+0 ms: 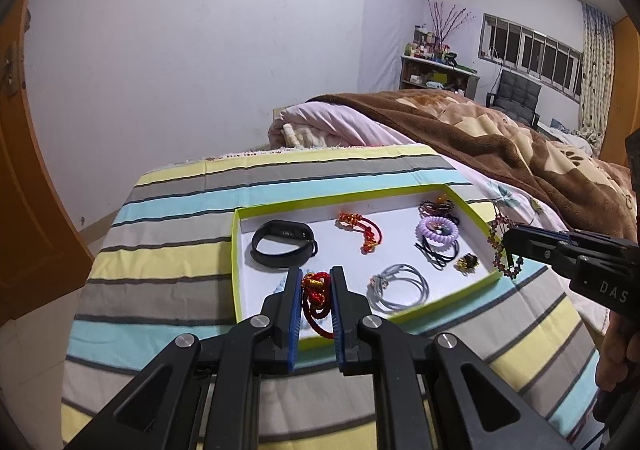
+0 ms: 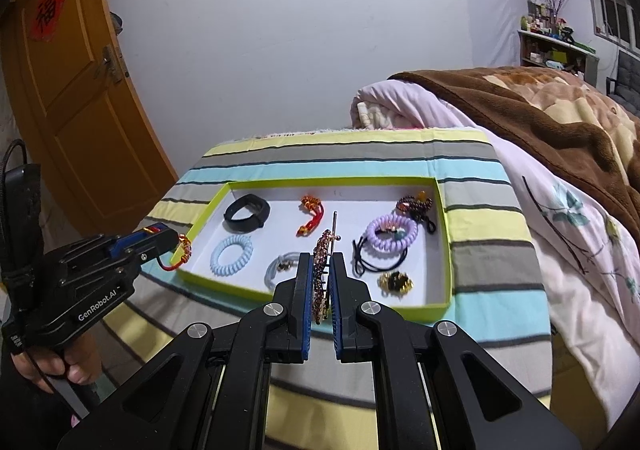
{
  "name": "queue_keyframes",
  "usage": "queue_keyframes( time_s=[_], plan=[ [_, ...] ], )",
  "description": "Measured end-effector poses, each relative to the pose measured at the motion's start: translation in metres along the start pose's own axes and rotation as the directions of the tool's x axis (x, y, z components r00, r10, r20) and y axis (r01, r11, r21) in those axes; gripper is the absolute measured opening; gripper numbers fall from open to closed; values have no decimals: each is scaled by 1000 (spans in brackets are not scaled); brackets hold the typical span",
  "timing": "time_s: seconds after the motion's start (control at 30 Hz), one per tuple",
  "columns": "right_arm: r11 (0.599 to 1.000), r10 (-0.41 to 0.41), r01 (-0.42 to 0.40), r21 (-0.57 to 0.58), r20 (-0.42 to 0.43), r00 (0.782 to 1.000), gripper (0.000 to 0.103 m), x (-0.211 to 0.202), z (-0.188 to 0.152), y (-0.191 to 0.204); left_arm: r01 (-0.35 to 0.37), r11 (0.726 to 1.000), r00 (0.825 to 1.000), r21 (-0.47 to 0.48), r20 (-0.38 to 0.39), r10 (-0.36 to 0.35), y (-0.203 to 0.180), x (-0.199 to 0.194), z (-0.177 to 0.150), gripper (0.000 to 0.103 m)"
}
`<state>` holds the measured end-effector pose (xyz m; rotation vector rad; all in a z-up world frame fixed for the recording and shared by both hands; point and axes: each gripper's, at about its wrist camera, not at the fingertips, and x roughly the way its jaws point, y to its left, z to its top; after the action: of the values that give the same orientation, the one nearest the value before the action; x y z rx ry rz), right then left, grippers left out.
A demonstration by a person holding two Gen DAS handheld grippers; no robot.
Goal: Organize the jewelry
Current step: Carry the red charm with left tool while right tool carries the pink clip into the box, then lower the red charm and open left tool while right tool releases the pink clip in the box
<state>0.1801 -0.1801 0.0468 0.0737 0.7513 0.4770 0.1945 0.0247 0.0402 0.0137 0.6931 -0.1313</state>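
Between the right gripper fingers there's a beaded hair clip pinched on edge, long axis running straight out along the fingers with its thin pin poking past the tips, so it hangs over the near middle of the tray, above the grey hair ties. The left gripper is clamped on a red cord bracelet with gold beads, loop dangling just over the tray's near-left corner, next to the pale blue coil tie. Looks to me like both just need to go down a bit and let go, and the open patch in the tray's middle is closer to the right one. Already inside: a black band, an orange-red knot charm, a purple coil tie, black elastics and a gold-black brooch thing. Tray sits on a striped cloth at the foot of a bed with a brown blanket, orange door off to the left.
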Motion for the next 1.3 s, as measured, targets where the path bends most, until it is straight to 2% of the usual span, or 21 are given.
queue_keyframes(
  time_s=[0.57, 0.97, 1.3],
  plan=[
    [999, 53, -51, 21, -113, 992, 8, 75, 23, -19, 68, 996, 992, 52, -106, -62, -16, 82, 27, 13],
    [997, 65, -56, 50, -188, 980, 8, 108, 24, -27, 105, 993, 979, 46, -179, -95, -15, 112, 24, 13],
    [997, 55, -43, 62, -201, 978, 10, 115, 25, -33, 131, 991, 969, 37, -216, -120, -16, 124, 20, 14]
  ],
)
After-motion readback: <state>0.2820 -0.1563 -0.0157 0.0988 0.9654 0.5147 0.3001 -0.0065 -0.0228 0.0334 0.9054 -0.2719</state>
